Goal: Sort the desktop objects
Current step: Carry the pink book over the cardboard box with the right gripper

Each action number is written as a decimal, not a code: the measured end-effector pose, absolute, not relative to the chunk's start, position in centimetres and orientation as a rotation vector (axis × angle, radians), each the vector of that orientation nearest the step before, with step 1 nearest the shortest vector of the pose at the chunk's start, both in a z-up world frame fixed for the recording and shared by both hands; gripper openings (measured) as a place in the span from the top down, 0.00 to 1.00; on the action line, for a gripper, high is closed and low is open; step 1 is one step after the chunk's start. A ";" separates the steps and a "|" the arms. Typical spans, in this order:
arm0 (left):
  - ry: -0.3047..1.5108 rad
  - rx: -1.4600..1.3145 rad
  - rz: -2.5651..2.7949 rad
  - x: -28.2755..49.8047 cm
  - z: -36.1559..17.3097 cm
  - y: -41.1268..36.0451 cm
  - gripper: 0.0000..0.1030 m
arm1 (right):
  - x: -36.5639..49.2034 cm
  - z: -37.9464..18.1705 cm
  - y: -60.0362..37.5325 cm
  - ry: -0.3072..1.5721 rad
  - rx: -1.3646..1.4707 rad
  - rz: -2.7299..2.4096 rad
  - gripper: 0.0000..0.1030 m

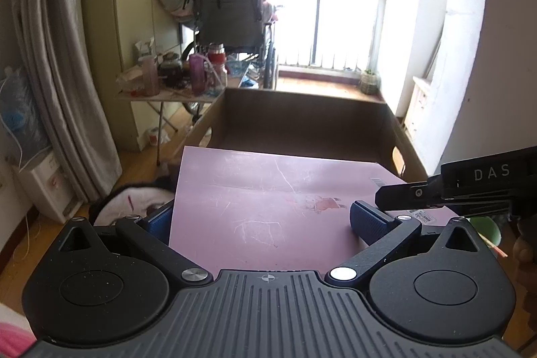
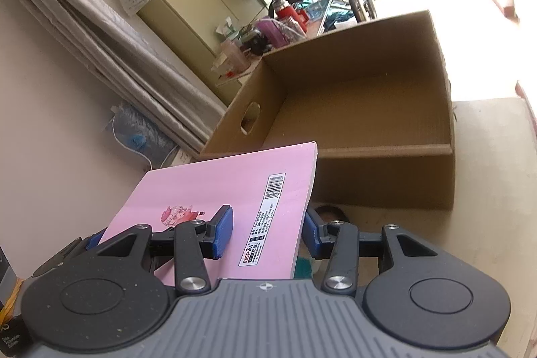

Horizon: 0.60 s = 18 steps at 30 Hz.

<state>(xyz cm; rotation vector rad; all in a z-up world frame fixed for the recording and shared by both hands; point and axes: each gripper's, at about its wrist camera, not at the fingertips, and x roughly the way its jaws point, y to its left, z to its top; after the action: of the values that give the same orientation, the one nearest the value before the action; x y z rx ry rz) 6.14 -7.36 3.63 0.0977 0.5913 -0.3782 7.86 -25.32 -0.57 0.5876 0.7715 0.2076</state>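
A pink notebook (image 1: 268,207) with a small cartoon figure and a barcode label is held in the air just before an open, empty cardboard box (image 1: 302,126). My left gripper (image 1: 265,220) has one blue pad under the book's left edge and one on top of its cover, so it is shut on it. My right gripper (image 2: 268,234) has its left pad on the cover and its right pad under the book's (image 2: 231,207) right edge, also clamped on it. The right gripper's black body (image 1: 470,187) shows at the right of the left wrist view. The box (image 2: 362,109) lies straight ahead.
The box stands on a beige tabletop (image 2: 486,190). A folding table (image 1: 174,83) with bottles and jars, a loaded wheelchair (image 1: 231,15), a window and grey curtains (image 1: 50,56) lie beyond. A green cup (image 1: 486,230) sits below at the right.
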 end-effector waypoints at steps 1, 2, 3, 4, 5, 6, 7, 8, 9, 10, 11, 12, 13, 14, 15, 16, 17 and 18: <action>0.587 0.100 -0.383 6.4 3.7 -7.5 0.00 | 8.0 -0.3 -25.5 0.765 0.585 0.203 0.53; 0.583 0.102 -0.390 6.7 3.9 -7.7 0.00 | 8.3 -0.1 -25.6 0.758 0.583 0.196 0.53; 0.580 0.106 -0.396 7.0 4.0 -7.9 0.00 | 8.5 0.1 -25.8 0.751 0.582 0.190 0.53; 0.577 0.110 -0.403 7.3 4.0 -8.2 0.00 | 8.7 0.3 -25.9 0.743 0.581 0.183 0.53; 0.573 0.118 -0.410 7.6 4.1 -8.4 0.00 | 8.9 0.4 -26.1 0.738 0.582 0.175 0.53; 0.569 0.126 -0.417 7.9 4.2 -8.8 0.00 | 9.1 0.5 -26.4 0.734 0.583 0.167 0.53; 0.565 0.133 -0.424 8.3 4.3 -9.1 0.00 | 9.4 0.5 -26.6 0.730 0.584 0.159 0.53; 0.562 0.139 -0.433 8.7 4.3 -9.5 0.00 | 9.7 0.6 -26.9 0.726 0.583 0.151 0.53; 0.562 0.142 -0.442 9.1 4.3 -9.8 0.00 | 9.9 0.6 -27.1 0.723 0.583 0.143 0.53; 0.564 0.143 -0.449 9.6 4.3 -10.2 0.00 | 10.3 0.6 -27.5 0.719 0.585 0.134 0.53; 0.567 0.143 -0.457 10.2 4.3 -10.5 0.00 | 10.7 0.5 -27.9 0.717 0.587 0.128 0.53; 0.569 0.145 -0.465 10.8 4.3 -11.0 0.00 | 11.1 0.4 -28.3 0.715 0.590 0.121 0.53; 0.571 0.148 -0.471 11.4 4.2 -11.4 0.00 | 11.5 0.3 -28.6 0.715 0.593 0.116 0.53; 0.575 0.151 -0.479 12.0 4.1 -11.8 0.00 | 12.1 0.1 -29.1 0.716 0.597 0.109 0.53; 0.577 0.154 -0.485 12.7 4.0 -12.3 0.00 | 12.6 -0.1 -29.6 0.718 0.601 0.103 0.53; 0.581 0.157 -0.491 13.3 3.9 -12.7 0.00 | 13.2 -0.3 -30.0 0.721 0.604 0.098 0.53; 0.588 0.160 -0.497 14.1 3.7 -13.1 0.00 | 13.8 -0.6 -30.5 0.725 0.606 0.092 0.53; 0.598 0.161 -0.503 14.9 3.5 -13.6 0.00 | 14.4 -0.9 -30.9 0.729 0.609 0.086 0.53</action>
<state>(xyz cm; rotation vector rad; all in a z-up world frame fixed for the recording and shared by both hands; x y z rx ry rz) 14.92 -13.62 3.50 0.1607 0.5983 -0.5029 14.38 -30.88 -0.87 0.6086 0.7291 0.0860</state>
